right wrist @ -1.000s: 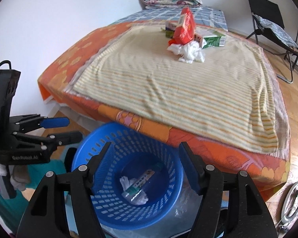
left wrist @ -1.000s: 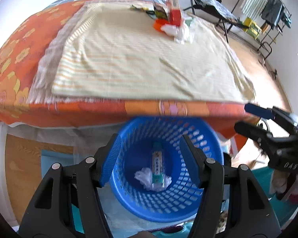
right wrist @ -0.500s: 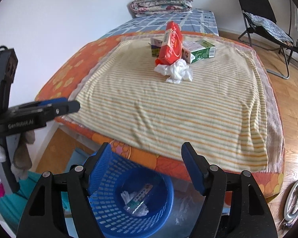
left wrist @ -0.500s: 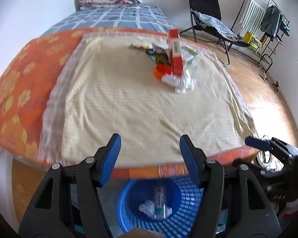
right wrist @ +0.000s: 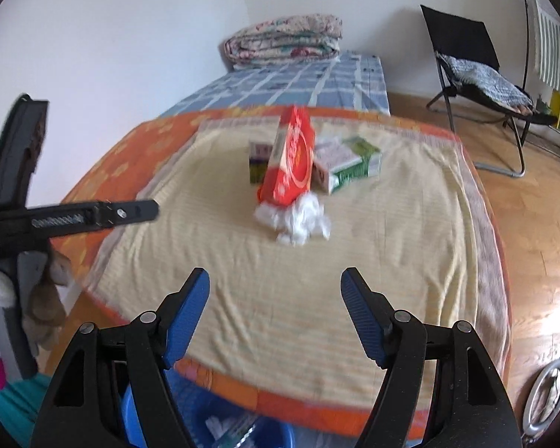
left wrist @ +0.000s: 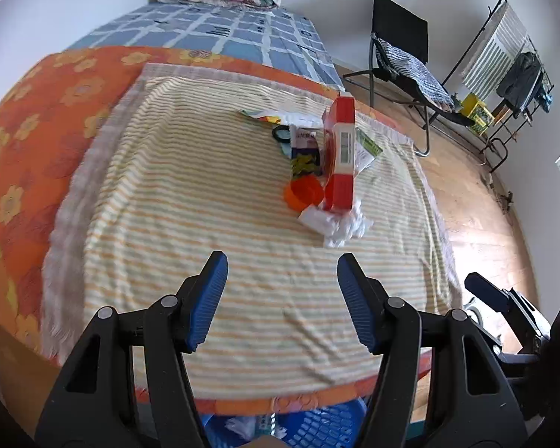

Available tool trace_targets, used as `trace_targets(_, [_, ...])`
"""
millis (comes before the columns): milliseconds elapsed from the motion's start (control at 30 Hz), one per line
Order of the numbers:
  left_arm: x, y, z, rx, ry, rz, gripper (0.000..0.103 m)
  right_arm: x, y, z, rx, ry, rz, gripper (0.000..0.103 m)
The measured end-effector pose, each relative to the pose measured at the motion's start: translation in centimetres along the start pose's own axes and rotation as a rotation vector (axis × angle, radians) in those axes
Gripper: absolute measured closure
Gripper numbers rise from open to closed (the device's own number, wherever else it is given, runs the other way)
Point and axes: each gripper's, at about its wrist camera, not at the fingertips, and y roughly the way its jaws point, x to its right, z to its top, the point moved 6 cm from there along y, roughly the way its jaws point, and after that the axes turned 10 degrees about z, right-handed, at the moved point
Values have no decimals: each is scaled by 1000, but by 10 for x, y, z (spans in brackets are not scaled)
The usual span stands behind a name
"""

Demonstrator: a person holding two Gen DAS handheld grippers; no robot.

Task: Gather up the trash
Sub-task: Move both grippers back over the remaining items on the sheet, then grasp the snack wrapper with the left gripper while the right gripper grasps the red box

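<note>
White walls meet in a corner behind one bed [left wrist: 26, 156], which wears an orange flowered cover with a striped cream blanket [left wrist: 212, 224] spread over it. One folded quilt [right wrist: 283, 43] lies at the head end, on a blue checked sheet. One black folding chair [right wrist: 466, 63] stands on the wooden floor beside the bed, and one drying rack [left wrist: 504, 48] stands beyond it.

All the trash on the bed sits in one cluster near the blanket's middle. I count one tall red box [right wrist: 291, 160] standing upright, one green and white carton [right wrist: 351, 164] lying just beside it, one smaller box [right wrist: 259, 162] behind it, one orange cup [left wrist: 304, 194], and one crumpled white tissue [right wrist: 295, 218] touching the red box's base. Flat wrappers lie farther back; their number is hard to tell.

One blue basket [left wrist: 317, 425] sits on the floor at the foot of the bed, with white scraps inside it.

Left gripper [left wrist: 282, 298] is above the blanket's near edge, wide and empty. Right gripper [right wrist: 274, 310] is likewise wide, with nothing between its blue pads [right wrist: 186, 313].
</note>
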Motion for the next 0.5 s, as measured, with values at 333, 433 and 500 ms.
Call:
trace_targets(333, [0,36,53,4,-94,-68,46,4,51,44,-28,16,39,30])
trace_targets(433, [-2,51,63,-19,-123,-94,51,9,72,50,-50,28,35,31])
trace_targets(500, [-2,61,66,-36,-133,-109,51,14,84,51,-60,31,25,31])
